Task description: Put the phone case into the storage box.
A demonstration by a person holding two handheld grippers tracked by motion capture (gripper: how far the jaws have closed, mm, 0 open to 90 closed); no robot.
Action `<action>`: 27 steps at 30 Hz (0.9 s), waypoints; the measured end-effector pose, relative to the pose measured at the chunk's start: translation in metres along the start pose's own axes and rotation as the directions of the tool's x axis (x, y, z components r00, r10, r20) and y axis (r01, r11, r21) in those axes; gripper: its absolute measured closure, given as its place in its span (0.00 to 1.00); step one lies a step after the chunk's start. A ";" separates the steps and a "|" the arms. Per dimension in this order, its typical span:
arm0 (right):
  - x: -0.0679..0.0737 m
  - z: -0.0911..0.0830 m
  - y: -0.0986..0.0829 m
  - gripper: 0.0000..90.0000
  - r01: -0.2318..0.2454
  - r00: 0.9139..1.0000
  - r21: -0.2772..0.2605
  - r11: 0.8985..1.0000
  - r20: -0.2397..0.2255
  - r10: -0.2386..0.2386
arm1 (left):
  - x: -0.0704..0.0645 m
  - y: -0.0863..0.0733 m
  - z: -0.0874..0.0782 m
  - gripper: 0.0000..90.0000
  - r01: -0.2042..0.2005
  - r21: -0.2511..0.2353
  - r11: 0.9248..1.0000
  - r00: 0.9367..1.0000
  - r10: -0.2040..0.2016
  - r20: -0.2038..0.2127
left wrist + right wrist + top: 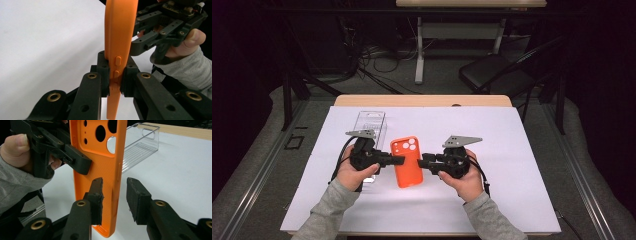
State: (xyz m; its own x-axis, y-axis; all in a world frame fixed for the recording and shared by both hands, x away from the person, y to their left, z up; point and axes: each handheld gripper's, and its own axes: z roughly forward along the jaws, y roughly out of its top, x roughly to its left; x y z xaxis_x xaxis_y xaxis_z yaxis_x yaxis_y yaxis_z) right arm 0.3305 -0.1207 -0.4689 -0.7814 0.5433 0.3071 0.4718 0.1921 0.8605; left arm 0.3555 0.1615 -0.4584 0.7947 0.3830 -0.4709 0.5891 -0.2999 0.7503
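Note:
An orange phone case (pixel 408 175) is held off the white mat at mid-table. My left gripper (pixel 398 160) is shut on its left long edge; in the left gripper view the case (pixel 120 30) stands edge-on, with both pads of the left gripper (pixel 115 77) pressed on it by the side buttons. My right gripper (pixel 422 161) is open at the case's right edge. In the right gripper view the edge of the case (pixel 100 165) lies between the spread jaws of the right gripper (pixel 115 200); its left pad (pixel 97 195) is close to the case's back.
A clear plastic box (pixel 371 122) lies on the white mat (pixel 512 150) behind the left hand, also the clear box (pixel 140 147) in the right gripper view. The wooden table edge (pixel 422 100) is beyond. A black chair (pixel 492 75) stands past the table.

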 end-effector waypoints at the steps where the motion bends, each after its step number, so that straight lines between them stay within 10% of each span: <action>1: 0.000 0.000 0.000 0.74 0.001 1.000 0.004 1.000 -0.001 -0.001 | -0.001 0.000 0.001 0.90 -0.005 0.005 1.000 1.000 0.005 0.004; 27: -0.001 0.002 -0.001 0.83 -0.013 0.999 0.032 0.999 -0.038 0.014 | -0.007 -0.001 0.010 0.90 -0.026 0.036 0.999 0.999 0.026 0.019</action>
State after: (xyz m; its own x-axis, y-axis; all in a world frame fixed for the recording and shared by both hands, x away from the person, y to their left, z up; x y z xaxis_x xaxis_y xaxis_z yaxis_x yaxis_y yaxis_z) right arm 0.3313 -0.1193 -0.4711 -0.7896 0.5148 0.3340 0.4945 0.2114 0.8431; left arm 0.3510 0.1508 -0.4604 0.8122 0.3582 -0.4604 0.5729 -0.3412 0.7452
